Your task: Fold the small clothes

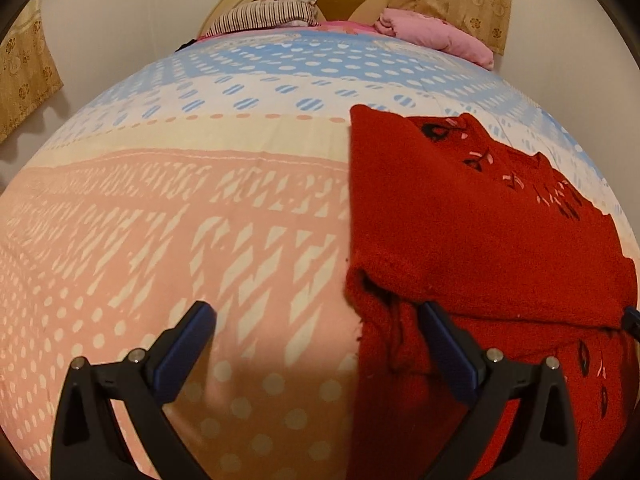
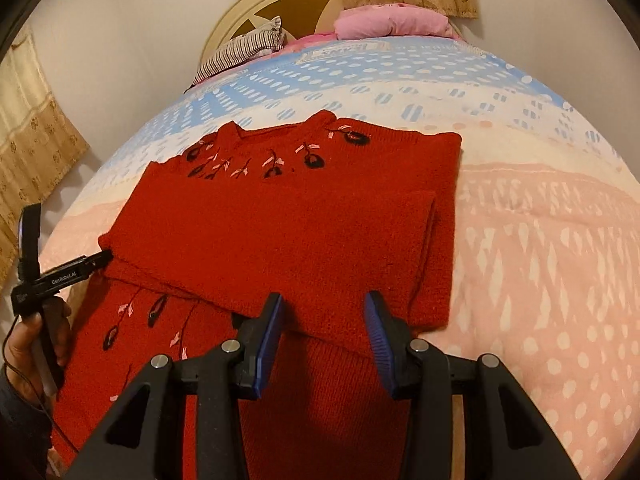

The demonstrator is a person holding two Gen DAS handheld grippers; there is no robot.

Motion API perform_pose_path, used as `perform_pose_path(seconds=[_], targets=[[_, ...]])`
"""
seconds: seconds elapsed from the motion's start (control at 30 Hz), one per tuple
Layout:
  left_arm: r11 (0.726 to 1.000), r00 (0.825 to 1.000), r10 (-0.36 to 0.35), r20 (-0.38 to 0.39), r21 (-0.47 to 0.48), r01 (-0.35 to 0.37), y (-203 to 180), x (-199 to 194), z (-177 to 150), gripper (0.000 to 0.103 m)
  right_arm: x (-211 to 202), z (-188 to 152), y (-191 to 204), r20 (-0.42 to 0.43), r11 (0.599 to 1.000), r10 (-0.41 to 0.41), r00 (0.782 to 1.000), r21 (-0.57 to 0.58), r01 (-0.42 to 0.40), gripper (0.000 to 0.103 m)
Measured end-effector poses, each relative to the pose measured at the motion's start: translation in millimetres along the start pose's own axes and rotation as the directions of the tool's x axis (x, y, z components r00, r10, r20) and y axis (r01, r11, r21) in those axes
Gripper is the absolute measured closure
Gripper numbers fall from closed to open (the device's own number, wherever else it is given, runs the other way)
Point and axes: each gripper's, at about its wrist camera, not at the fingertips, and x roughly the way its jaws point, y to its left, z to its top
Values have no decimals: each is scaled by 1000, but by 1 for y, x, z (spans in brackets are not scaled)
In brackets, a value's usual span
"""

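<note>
Right claw hovers half open and empty over the near edge of the red sweater, whose sleeves lie folded across its body on the bed. Left claw, wide open and holding nothing, sits at the sweater's left side. The sleeve folds look done; next likely comes gripping the hem beneath both claws and carrying it toward the collar.

The red sweater was a fuzzy, matt knit with stitched flowers, lying on a smooth printed cotton-like bedspread. Both the left gripper and the right gripper were matt black plastic with ribbed blue pads and shiny metal pins.
</note>
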Motion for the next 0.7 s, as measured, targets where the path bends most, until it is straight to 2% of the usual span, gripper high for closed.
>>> perform_pose_path(seconds=[0.1,0.3,0.7], targets=[[1000,1000,-4,2,-4,4,-3,2,1,0,1,-1,-5,15,999,21,1000,24,-21,59],[997,998,44,46,56,-46,-13,-8,-5,0,1,-2,-12,32,996,65,997,59,-67,59],[994,996,58,66,88,-64,-15,-17,-9,0,-6,-3,0,39,1000,23,999,17,-24,57]])
